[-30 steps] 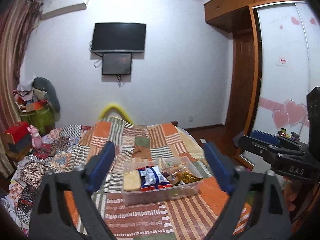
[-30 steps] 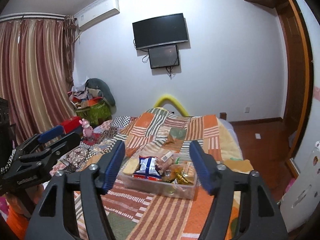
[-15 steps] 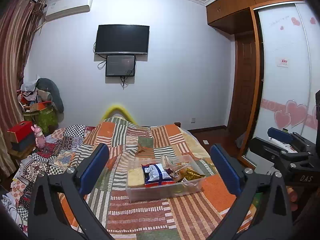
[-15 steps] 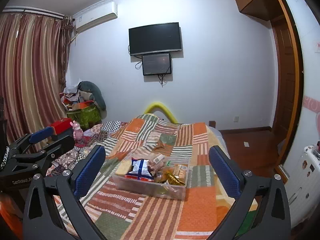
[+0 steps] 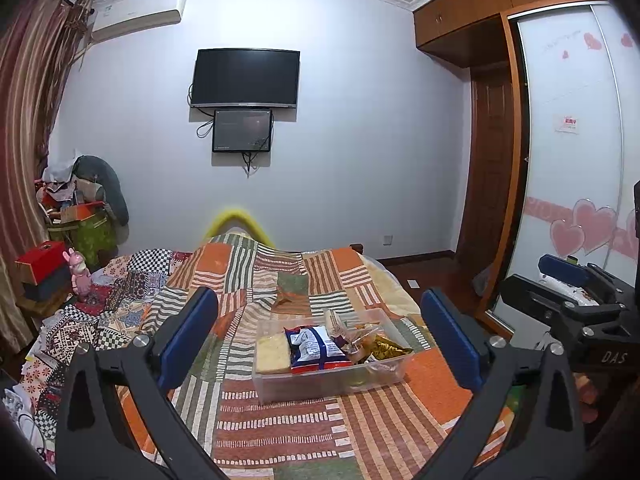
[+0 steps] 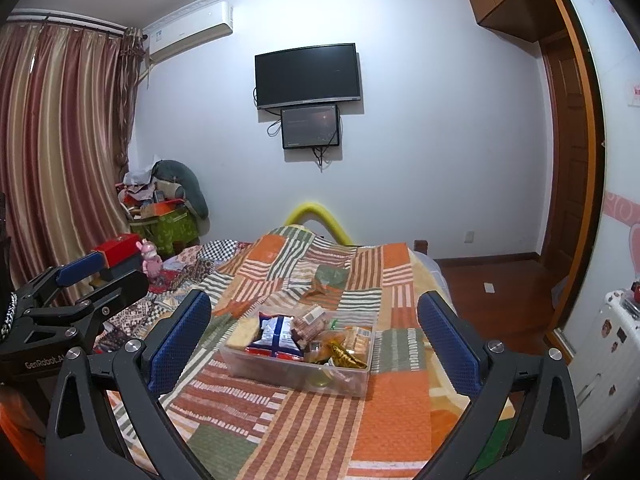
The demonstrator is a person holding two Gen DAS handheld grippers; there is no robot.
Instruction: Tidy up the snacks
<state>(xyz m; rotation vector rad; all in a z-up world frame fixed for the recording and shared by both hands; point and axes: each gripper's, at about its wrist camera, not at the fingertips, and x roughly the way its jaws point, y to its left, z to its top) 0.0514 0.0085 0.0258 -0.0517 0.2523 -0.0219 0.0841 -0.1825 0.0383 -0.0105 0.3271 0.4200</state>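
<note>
On the patchwork bedspread (image 5: 360, 432), a clear plastic bin (image 5: 332, 380) sits near the foot of the bed and holds the snacks: a pale yellow sponge-like block (image 5: 273, 350) at its left end, a blue-and-white snack bag (image 5: 314, 346) just beside it, and a crumpled gold wrapper (image 5: 386, 348) among mixed packets toward the right end. Seen from the right wrist camera, the same bin (image 6: 304, 372) lies centred between the blue pads, with the blue-and-white bag (image 6: 276, 334) and a brown packet (image 6: 308, 326) touching inside it. Left gripper (image 5: 320, 340): jaws spread wide, both blue pads (image 5: 188, 336) well clear of the bin, nothing held. Right gripper (image 6: 314, 340): jaws likewise spread wide and empty, raised above the bedspread (image 6: 304, 420) short of the bin. Each gripper appears at the edge of the other's view, the right one (image 5: 580, 300) at the right margin and the left one (image 6: 72, 300) at the left margin. Background: a wall-mounted television (image 5: 246, 78) with a smaller screen (image 5: 242, 130) directly below it, striped curtains (image 6: 60, 152), and a pink rabbit figure (image 5: 80, 276) beside a red box (image 5: 40, 266).
</note>
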